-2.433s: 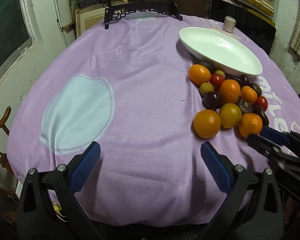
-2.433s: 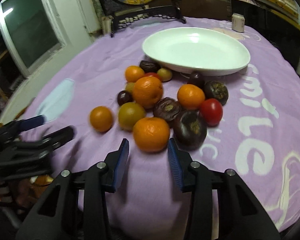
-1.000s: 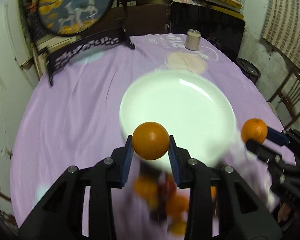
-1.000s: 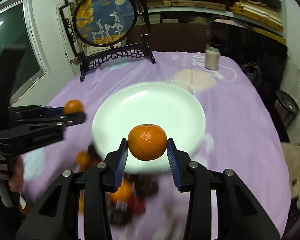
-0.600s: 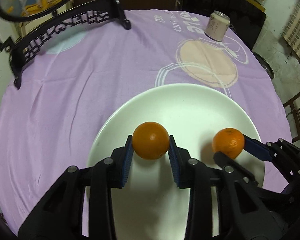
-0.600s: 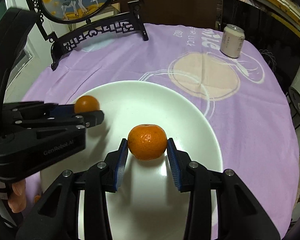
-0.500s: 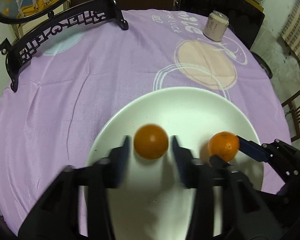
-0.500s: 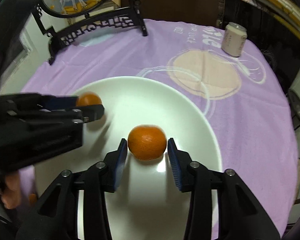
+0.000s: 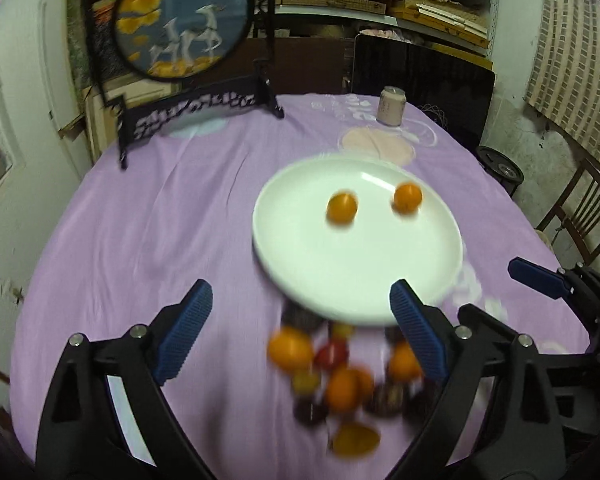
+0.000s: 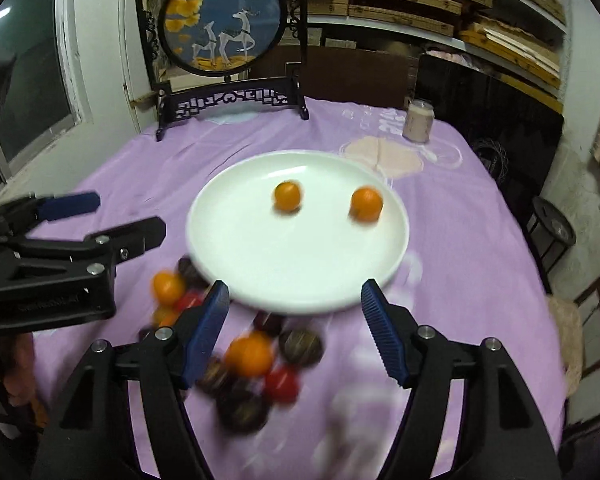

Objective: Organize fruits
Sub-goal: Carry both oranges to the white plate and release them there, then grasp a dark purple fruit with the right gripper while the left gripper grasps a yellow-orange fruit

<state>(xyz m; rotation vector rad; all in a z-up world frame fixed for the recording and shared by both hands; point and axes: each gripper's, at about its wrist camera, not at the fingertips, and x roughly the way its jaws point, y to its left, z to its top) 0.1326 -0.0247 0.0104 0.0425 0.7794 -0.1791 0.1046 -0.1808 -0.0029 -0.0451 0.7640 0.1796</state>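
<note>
White plate (image 10: 228,240): two oranges (image 10: 287,196) | both grippers (image 10: 294,312) just opened, empty | can (image 10: 419,121) behind

two oranges (image 10: 287,197) apart on white plate (image 10: 260,256), blurred, seemingly mixed fruits (image 10: 248,354) heaped just before it

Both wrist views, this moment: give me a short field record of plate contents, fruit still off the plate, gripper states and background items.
plate: round white plate on the purple tablecloth
on plate: two oranges, apart, left orange and right orange
off plate: blurred pile of orange, red and dark fruits on the cloth at the plate's near edge
left gripper: open, empty, jaws have just been opening
right gripper: open, empty, jaws have just been opening
background: pale drink can, round deer-painted screen on a black stand
</note>
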